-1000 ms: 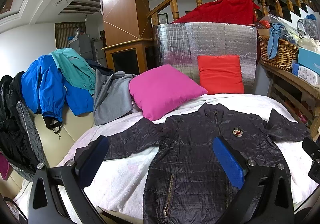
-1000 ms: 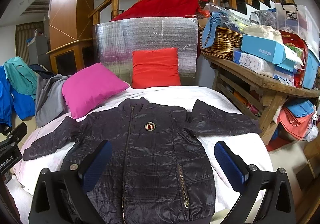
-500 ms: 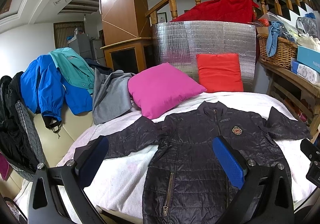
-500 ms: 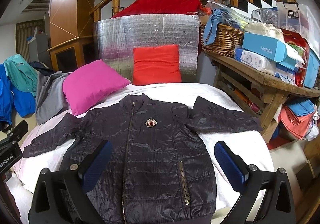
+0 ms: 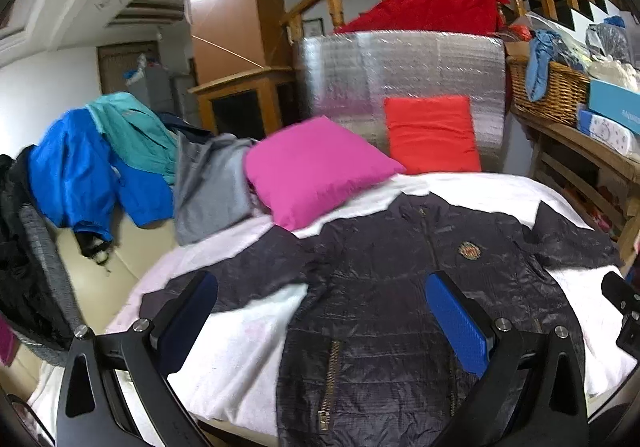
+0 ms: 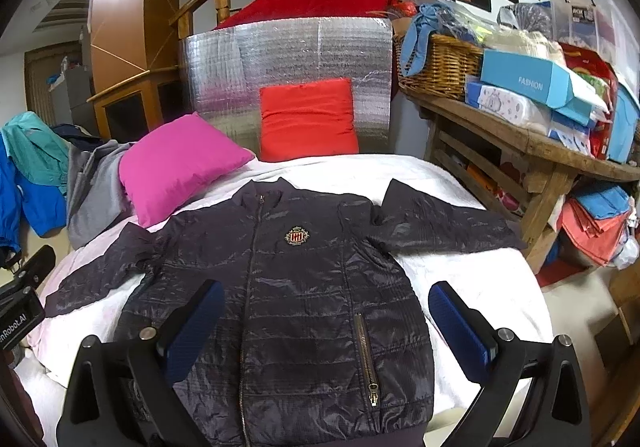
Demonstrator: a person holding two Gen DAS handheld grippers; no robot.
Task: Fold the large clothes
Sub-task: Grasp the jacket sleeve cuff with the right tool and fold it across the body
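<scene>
Jacket [image 6: 288, 287] flat on bed; pink pillow [image 6: 176, 163] touching sleeve; both tongs [image 5: 320, 319] [image 6: 324, 323] wide apart, empty.

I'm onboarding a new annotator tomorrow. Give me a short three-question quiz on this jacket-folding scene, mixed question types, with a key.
1. True or false: the dark quilted jacket lies face up, zipped, with both sleeves spread out on the white cover.
2. Multiple choice: which cushion touches the jacket's shoulder? A. pink cushion B. red cushion C. neither
3. Fill in: the left tongs and the right tongs are both ____ and hold nothing.

Key: 1 true; 2 A; 3 open
</scene>
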